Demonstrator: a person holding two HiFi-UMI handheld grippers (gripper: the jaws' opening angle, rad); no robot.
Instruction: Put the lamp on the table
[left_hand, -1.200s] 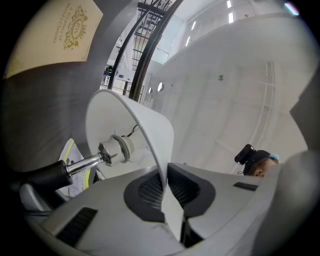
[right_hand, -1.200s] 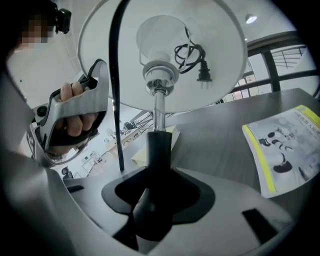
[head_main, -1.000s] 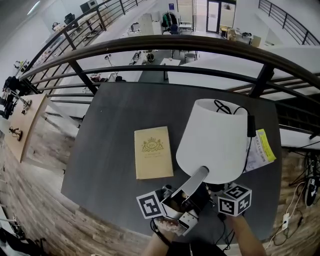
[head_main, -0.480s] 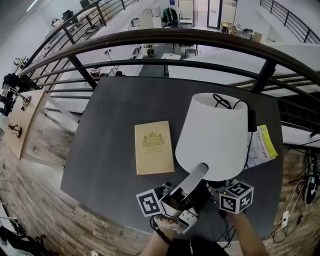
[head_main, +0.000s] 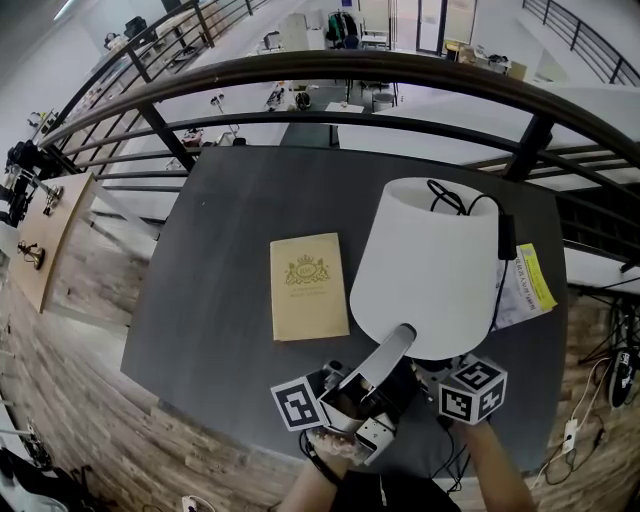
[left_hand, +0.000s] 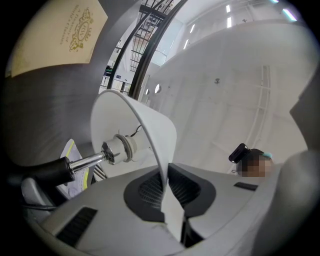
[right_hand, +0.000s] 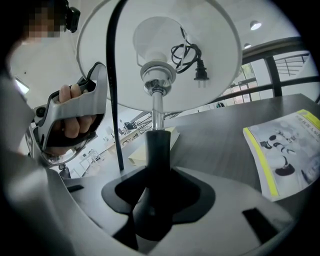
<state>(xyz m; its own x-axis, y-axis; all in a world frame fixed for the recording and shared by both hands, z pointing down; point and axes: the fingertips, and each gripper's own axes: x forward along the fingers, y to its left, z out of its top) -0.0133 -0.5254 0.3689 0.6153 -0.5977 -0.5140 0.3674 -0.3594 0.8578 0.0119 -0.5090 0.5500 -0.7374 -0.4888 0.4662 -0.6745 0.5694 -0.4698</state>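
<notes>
Black sleeve (right_hand: 156, 150) on the lamp (right_hand: 154, 107) fills the right gripper view. The right gripper (right_hand: 155, 200) has its 2 jaws clamped on that sleeve and is held wide by it. From there the lamp's long axis climbs toward 12 o'clock, through a chrome rod to the socket (right_hand: 157, 74) and into the open underside of the white shade (right_hand: 210, 35). A bundled cord (right_hand: 182, 50) and its plug (right_hand: 201, 75) hang inside the shade, seen from below only here. Behind lies a grey table (right_hand: 220, 132), with a yellow-edged leaflet (right_hand: 287, 150) at 3 o'clock and a tan book (right_hand: 134, 156) just past the stem. A person's hand (right_hand: 72, 122) shows at 9 o'clock.

Turning to the left gripper view, the left gripper (left_hand: 170, 215) pinches the shade's thin lower rim, with 1 pad pressed on each face. Here the lamp runs across the picture, sleeve at 9 o'clock and socket nearer the centre. The book sits at 11 o'clock.

Seen from the head view, the lamp is over the table's near right part, with the shade's narrow top toward 12 o'clock and its wide rim toward 6 o'clock. The shade hides the stem, the base and the right gripper's jaws, so I cannot tell whether the base rests on the table. The book lies at 9 o'clock of the shade, apart from it, and the leaflet is at 3 o'clock. A black railing (head_main: 330, 75) curves past the table's far edge.
</notes>
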